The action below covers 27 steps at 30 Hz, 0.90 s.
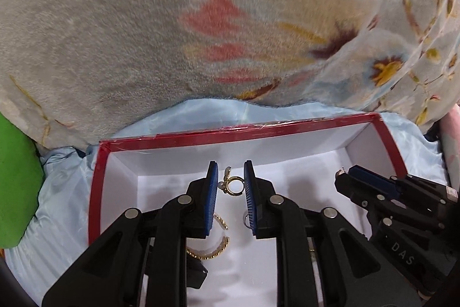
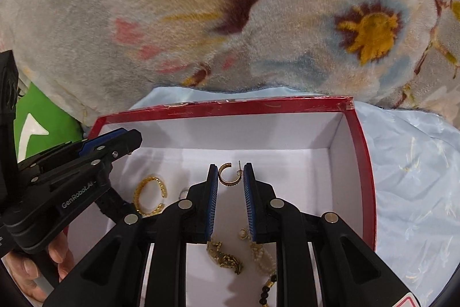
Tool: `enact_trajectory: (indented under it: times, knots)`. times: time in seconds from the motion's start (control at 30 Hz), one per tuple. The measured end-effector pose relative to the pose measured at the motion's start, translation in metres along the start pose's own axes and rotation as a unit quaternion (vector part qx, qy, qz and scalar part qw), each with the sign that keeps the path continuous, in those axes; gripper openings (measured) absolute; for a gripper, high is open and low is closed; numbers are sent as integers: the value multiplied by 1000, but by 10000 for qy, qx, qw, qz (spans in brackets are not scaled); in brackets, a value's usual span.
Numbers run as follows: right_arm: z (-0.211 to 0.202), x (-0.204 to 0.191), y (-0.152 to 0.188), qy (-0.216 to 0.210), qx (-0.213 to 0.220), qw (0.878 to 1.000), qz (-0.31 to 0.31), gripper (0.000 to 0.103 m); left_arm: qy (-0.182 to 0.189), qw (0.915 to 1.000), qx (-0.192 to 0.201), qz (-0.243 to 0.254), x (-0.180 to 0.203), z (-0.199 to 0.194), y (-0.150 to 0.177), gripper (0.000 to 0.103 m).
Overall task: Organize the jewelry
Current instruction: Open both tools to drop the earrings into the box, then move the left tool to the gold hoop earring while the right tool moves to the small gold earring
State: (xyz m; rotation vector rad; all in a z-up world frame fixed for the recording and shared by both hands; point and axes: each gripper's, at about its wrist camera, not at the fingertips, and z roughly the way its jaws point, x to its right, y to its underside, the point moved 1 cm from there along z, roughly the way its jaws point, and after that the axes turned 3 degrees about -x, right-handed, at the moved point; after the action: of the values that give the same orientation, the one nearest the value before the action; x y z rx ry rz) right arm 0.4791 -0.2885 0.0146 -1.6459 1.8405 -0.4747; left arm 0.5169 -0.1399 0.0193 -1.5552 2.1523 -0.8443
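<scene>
A red box with a white inside (image 1: 201, 137) (image 2: 258, 105) sits on light blue cloth. My left gripper (image 1: 230, 174) is open inside it, with a small gold ring with a pearl charm (image 1: 233, 183) between the fingertips, touching the right pad. A gold open bangle (image 1: 214, 245) (image 2: 149, 196) lies below the left finger. My right gripper (image 2: 230, 176) is open in the box, with a gold hoop earring (image 2: 227, 176) between the tips. A gold ornament (image 2: 225, 256), a pearl strand (image 2: 263, 258) and dark beads (image 2: 266, 289) lie beneath it.
A floral plush blanket (image 1: 201, 19) (image 2: 230, 5) rises behind the box. A green object (image 1: 17, 186) (image 2: 40, 117) lies to the left. Light blue satin cloth (image 2: 411, 177) surrounds the box. The right gripper shows at the right of the left wrist view (image 1: 373, 186).
</scene>
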Motion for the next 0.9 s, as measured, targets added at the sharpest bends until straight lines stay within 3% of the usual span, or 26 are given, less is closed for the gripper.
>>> enact_trajectory:
  times: [0.1,0.13,0.17,0.23,0.27,0.43,0.57,0.7,0.9]
  knots:
    - [6,2,0,11,-46,10000,-4,18,-82,10000,-26,-39,0,10,-1,20]
    - [6,2,1,10,-36,10000,2,19,-148,9999,4,-60,0,11,-1,30]
    - [7,3,1,5,-33,10000,11,21,-188,9998,57,-94,-1,11,-2,49]
    - [5,4,1,-16,23,10000,37,40,-237,9994,191,-193,-5,9,-2,73]
    - [1,4,2,8,100,9999,30,43,-251,9989,297,-260,-8,5,-2,77]
    - [-38,5,7,81,542,9985,-85,45,-207,9966,637,-483,-23,-37,-1,77]
    - [-104,-3,35,73,1000,9944,-343,46,-188,9927,1055,-561,-40,-110,24,77]
    - [-166,-15,88,249,1274,9890,-713,51,-459,9925,1072,-359,-51,-174,77,78]
    - [-228,-32,184,551,1150,9858,-1090,51,-696,9958,530,-279,-62,-222,179,78]
